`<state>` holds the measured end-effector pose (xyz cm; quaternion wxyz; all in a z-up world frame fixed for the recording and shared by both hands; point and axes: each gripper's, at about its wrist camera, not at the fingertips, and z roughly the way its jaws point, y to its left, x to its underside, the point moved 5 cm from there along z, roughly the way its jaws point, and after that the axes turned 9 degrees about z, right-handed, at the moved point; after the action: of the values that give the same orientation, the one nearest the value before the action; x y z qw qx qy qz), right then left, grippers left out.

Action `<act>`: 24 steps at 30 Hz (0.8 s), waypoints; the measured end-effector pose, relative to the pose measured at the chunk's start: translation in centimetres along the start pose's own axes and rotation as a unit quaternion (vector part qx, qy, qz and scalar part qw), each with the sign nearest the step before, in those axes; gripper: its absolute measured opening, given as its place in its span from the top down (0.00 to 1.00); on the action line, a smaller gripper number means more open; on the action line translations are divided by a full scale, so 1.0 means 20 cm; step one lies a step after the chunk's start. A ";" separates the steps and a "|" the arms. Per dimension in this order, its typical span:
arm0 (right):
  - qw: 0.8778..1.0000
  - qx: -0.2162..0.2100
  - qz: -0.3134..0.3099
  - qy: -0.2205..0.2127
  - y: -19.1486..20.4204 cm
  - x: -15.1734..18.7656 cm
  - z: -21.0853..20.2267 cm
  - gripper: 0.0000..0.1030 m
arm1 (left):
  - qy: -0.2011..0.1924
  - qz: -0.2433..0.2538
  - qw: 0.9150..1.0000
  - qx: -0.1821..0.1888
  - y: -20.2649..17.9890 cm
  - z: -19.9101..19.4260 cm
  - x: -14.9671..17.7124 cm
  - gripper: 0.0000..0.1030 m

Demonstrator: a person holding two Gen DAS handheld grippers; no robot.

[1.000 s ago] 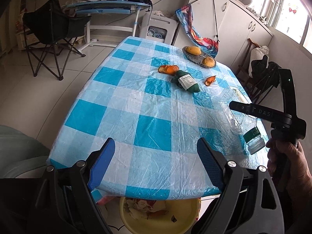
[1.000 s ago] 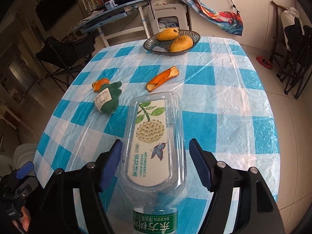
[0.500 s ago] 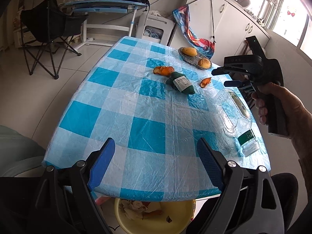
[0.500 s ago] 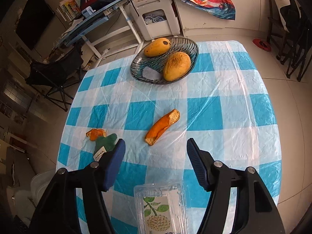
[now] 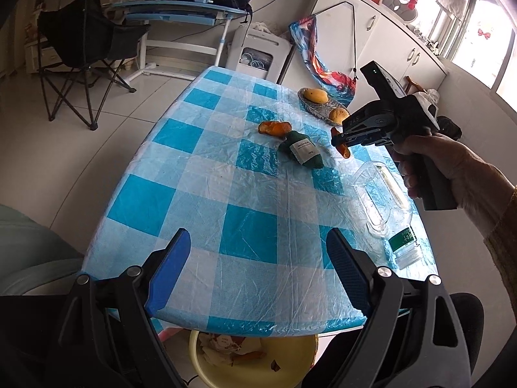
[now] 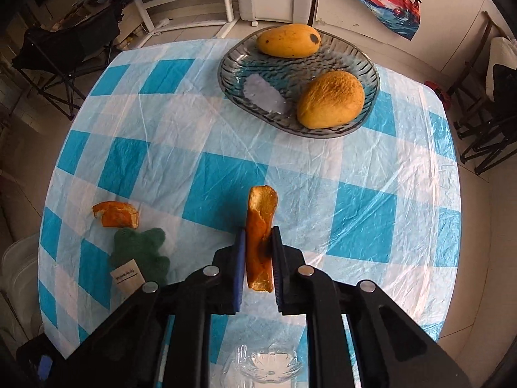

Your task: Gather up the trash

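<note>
My right gripper is shut on a long orange peel over the blue-checked table; it also shows in the left wrist view, the peel hanging from it. A second orange peel lies at the left, beside a green plush toy with a label. A clear plastic bottle lies on the table's right side. My left gripper is open and empty above the near table edge. A yellow bin with trash stands under that edge.
A glass dish with two mangoes stands at the far end of the table. A black folding chair and a desk stand on the floor beyond. Dark chairs stand to the right.
My right gripper moved away from the bottle, went forward over the table and closed on the long orange peel. The left gripper rose slightly and stayed open.
</note>
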<state>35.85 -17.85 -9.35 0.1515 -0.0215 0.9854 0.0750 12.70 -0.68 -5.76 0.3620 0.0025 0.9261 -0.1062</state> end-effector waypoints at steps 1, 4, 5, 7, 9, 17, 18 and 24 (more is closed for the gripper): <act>1.000 -0.018 -0.009 -0.006 0.04 0.04 -0.04 0.85 | 0.000 0.000 1.000 -0.002 0.00 0.00 0.00 0.20; 0.997 -0.056 -0.050 -0.011 0.17 0.23 -0.16 0.85 | -0.001 -0.004 1.000 -0.009 0.02 0.00 0.01 0.20; 0.996 -0.065 -0.064 -0.006 0.21 0.30 -0.17 0.85 | -0.001 -0.006 1.000 -0.012 0.03 0.00 0.01 0.20; 0.994 -0.075 -0.083 0.005 0.26 0.45 -0.17 0.85 | 0.000 -0.012 1.000 -0.016 0.04 0.00 0.02 0.20; 0.992 -0.093 -0.086 0.019 0.31 0.56 -0.14 0.85 | 0.003 -0.015 1.000 -0.019 0.05 0.02 0.03 0.20; 0.989 -0.092 -0.093 -0.076 0.23 0.62 -0.36 0.52 | 0.019 -0.001 1.000 -0.022 -0.01 0.08 0.07 0.20; 0.988 -0.079 -0.090 -0.102 0.18 0.62 -0.42 0.49 | 0.020 -0.005 1.000 -0.021 -0.01 0.10 0.07 0.20; 0.983 -0.017 -0.052 -0.177 -0.15 0.67 -0.46 0.34 | 0.022 -0.006 1.000 -0.016 -0.13 0.19 0.01 0.20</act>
<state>20.58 -22.40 -5.13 0.3271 -0.0612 0.9390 0.0867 14.94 -3.96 -8.16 0.3405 -0.0069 0.9356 -0.0934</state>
